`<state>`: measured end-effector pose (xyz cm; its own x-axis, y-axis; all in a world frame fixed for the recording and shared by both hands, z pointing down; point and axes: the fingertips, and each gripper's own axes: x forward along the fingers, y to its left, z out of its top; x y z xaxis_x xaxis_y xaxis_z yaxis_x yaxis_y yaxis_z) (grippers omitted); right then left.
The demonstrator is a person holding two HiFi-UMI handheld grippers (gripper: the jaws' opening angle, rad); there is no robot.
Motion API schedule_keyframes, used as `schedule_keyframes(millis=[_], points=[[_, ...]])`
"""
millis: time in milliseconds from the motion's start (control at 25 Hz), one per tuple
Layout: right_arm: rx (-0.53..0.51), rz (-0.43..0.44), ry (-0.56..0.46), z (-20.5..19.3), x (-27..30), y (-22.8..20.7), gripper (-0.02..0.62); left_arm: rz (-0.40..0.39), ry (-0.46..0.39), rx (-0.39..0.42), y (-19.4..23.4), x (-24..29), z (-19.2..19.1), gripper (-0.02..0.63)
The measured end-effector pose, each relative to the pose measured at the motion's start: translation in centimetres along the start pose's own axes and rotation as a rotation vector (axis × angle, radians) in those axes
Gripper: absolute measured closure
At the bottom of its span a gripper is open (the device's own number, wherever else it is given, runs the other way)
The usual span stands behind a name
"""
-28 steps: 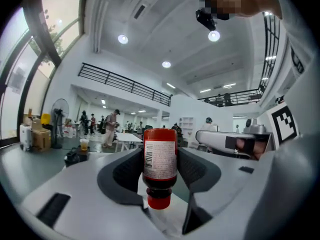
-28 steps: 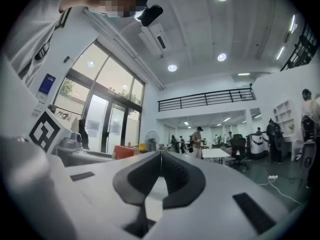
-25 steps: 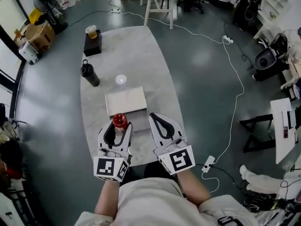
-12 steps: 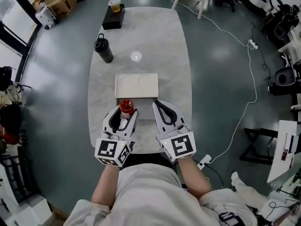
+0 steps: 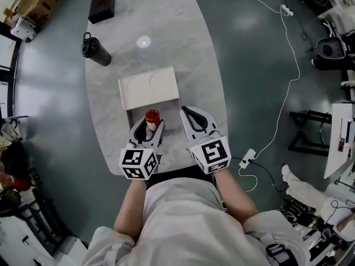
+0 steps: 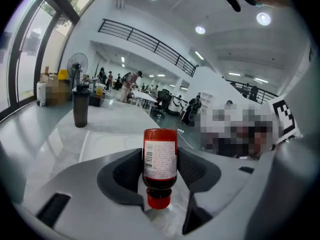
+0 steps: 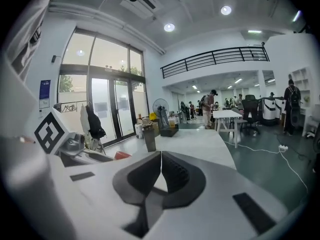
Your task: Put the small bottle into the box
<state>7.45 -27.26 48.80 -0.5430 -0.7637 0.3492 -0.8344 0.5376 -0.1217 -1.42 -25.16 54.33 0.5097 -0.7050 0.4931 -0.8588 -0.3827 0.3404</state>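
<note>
A small red bottle [image 5: 152, 117] with a white label [image 6: 160, 159] is held between the jaws of my left gripper [image 5: 148, 125], its cap end pointing back toward the gripper's camera. The left gripper [image 6: 160, 154] is shut on the bottle's body. Just beyond it lies the flat white box [image 5: 148, 87], and the bottle is at the box's near edge. My right gripper [image 5: 191, 115] is beside it on the right, over the table. The right gripper [image 7: 161, 156] is shut with nothing between its jaws.
A dark flask [image 5: 94, 50] stands at the table's left edge and also shows as the flask [image 6: 80, 106]. A black block with a cup of drink [image 5: 101, 4] sits at the far end. A small clear round object [image 5: 143, 41] lies behind the box. The marble table [image 5: 199, 65] drops to grey floor with a white cable [image 5: 285, 93].
The head view has swung, so the table sits differently in the picture. Both grippers stay side by side at the box's near edge, and the left one keeps hold of the bottle.
</note>
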Motion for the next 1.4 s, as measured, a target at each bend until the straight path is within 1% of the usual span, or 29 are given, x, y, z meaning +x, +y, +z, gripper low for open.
schedule_keyframes(millis=[120,320,440,600,800,1000,1160,1400], points=[[0.027,-0.026,0.056,-2.6,0.8,-0.3,0.569,-0.013,0.098,-0.009,0.8,1.5,-2.3,0.376],[0.063,-0.037,0.119,-5.5,1.5,-1.1,0.569,-0.037,0.215,0.044,1.3,4.3,-4.8,0.375],[0.083,-0.04,0.125,-6.1,1.6,-1.7,0.569,-0.062,0.283,0.087,0.9,5.8,-6.3,0.375],[0.078,-0.052,0.135,-6.4,2.2,-2.4,0.569,-0.096,0.358,0.147,0.8,7.6,-7.8,0.375],[0.074,-0.053,0.147,-6.5,2.3,-3.1,0.569,-0.085,0.467,0.179,1.6,9.0,-9.6,0.374],[0.077,-0.059,0.158,-7.1,1.6,-3.9,0.569,-0.062,0.518,0.165,1.8,10.0,-11.0,0.375],[0.074,-0.054,0.162,-7.2,1.7,-3.7,0.569,-0.061,0.555,0.155,2.2,10.2,-11.9,0.376],[0.075,-0.065,0.159,-6.9,1.6,-3.9,0.569,-0.066,0.57,0.157,2.3,10.4,-12.3,0.377]])
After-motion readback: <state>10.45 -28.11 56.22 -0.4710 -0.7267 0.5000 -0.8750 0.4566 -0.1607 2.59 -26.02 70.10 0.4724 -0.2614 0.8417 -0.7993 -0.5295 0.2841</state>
